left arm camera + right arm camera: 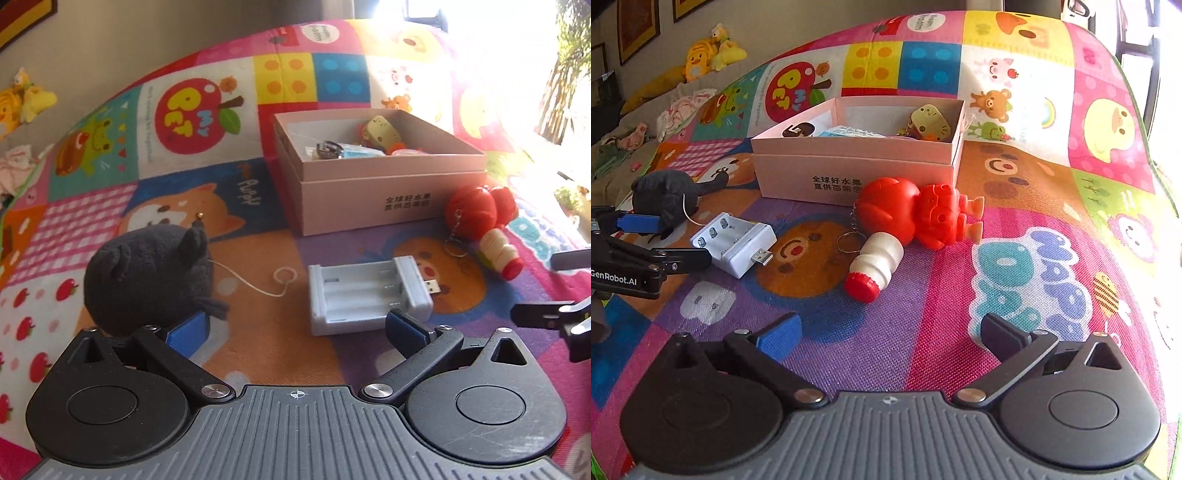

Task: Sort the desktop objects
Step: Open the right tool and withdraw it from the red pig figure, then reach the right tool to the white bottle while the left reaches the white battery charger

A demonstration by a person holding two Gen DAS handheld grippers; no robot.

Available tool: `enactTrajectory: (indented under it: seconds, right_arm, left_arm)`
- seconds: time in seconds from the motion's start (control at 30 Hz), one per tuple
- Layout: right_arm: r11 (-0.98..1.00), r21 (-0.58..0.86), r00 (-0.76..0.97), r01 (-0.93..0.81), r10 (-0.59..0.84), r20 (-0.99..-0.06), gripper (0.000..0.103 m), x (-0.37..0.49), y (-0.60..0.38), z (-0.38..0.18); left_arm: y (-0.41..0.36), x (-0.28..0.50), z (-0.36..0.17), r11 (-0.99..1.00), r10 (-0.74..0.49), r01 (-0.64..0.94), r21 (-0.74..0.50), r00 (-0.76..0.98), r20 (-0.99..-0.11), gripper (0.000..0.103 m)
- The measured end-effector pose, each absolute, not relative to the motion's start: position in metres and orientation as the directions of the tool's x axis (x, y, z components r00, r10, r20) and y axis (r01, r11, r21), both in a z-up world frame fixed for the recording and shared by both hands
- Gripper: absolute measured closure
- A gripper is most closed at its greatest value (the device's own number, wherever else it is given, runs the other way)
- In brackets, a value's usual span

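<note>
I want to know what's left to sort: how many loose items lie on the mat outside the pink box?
4: black plush at left, grey battery charger in the middle, red figure keychain against the pink box, white bottle before it. Others may lie out of view.

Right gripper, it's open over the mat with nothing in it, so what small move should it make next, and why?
Probably ease the right gripper forward and down over the white bottle toy. Its jaws stand wide with only mat between them, the bottle lies on its side straight ahead as the nearest loose item, and the pink box beyond it already holds sorted things. Its keyring sits beside the red figure, so approach carefully.
</note>
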State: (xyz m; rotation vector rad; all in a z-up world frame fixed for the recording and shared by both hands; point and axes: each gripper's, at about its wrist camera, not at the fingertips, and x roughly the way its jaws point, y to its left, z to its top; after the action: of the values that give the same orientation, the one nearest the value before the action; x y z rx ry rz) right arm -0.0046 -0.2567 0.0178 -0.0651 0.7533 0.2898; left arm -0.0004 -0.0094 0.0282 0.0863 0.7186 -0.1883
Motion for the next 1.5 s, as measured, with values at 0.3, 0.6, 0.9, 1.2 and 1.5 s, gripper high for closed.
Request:
enactTrajectory:
  seconds: [0.3, 0.6, 0.9, 1.2, 1.5]
  right_arm:
    - [0.957, 0.011, 0.688, -0.289, 0.216, -0.693, 0.0, -0.004, -0.251, 0.016]
    - [0.959, 0.016, 0.698, -0.283, 0.218, -0.682, 0.0, -0.005, -0.252, 0.017]
    - [0.955, -0.015, 0.715, -0.296, 0.211, -0.667, 0.047, -0.002, -0.238, 0.024]
    - [0.974, -0.21, 0.783, -0.089, -0.062, -0.619, 0.046, 0.007, -0.267, 0.027]
    - [0.988, 0.067, 0.735, -0.137, 0.147, -0.661, 0.036, 0.016, -0.272, 0.032]
  left_arm:
    - [-0.059, 0.021, 0.017, 0.941, -0.261, 0.338, -0.012, 0.703, -0.661, 0.0]
    - [-0.051, 0.023, 0.011, 0.971, -0.158, 0.237, 0.034, 0.74, -0.653, 0.0]
    - [-0.026, 0.024, 0.01, 0.987, -0.149, 0.157, -0.046, 0.746, -0.649, 0.0]
    - [-0.026, 0.022, 0.011, 0.985, -0.165, 0.164, -0.061, 0.75, -0.64, 0.0]
    - [-0.026, 0.022, 0.011, 0.984, -0.17, 0.167, -0.066, 0.749, -0.64, 0.0]
